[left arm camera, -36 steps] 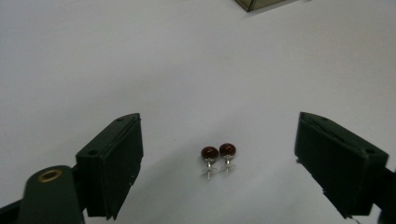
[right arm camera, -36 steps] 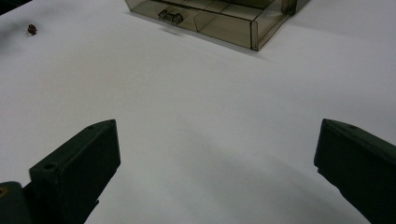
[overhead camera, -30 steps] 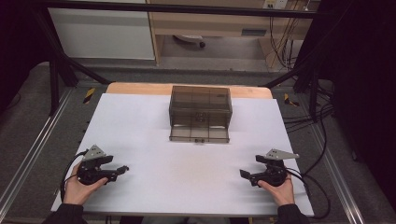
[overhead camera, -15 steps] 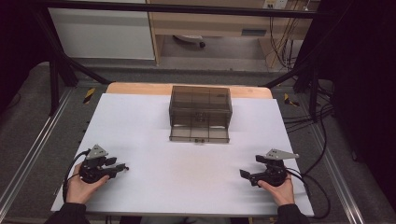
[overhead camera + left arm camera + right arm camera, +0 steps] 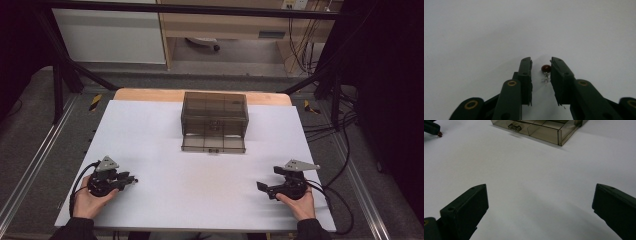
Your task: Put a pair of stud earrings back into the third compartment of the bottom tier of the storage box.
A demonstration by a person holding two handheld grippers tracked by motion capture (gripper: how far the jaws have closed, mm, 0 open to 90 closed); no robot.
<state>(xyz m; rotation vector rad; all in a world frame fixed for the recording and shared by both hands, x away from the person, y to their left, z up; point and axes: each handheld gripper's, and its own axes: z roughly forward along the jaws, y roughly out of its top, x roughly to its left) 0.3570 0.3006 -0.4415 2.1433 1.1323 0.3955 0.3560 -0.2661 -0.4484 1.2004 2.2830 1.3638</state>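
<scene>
Ahead of you, at the far middle of the white surface [image 5: 165, 135], stands a smoky see-through drawer box [image 5: 215, 112] with its bottom drawer [image 5: 214, 142] pulled out toward you; the right gripper view shows that drawer's dividers and small front handle. Nothing lies between either of your hands and the box.

Your left gripper [image 5: 131, 180] rests low at the near left of the surface. Between its jaws lies a small pin [image 5: 546, 72] with a dark red round head and a thin silvery shaft. In the left gripper view its long axis runs roughly along the jaws: the head points away from you toward the jaw tips, and the shaft trails back toward the gripper body. The head sits just beside the tip of the jaw that shows on the right in that view, seemingly touching it, while a clear gap remains to the other jaw. These jaws have just been closing on the pin, and they do not yet clamp it from both sides. In the right gripper view the red head also shows far off, at the tip of that gripper.

Your right gripper [image 5: 260, 187] rests at the near right of the surface, well apart from the pin, its jaws spread wide with nothing between them.
</scene>
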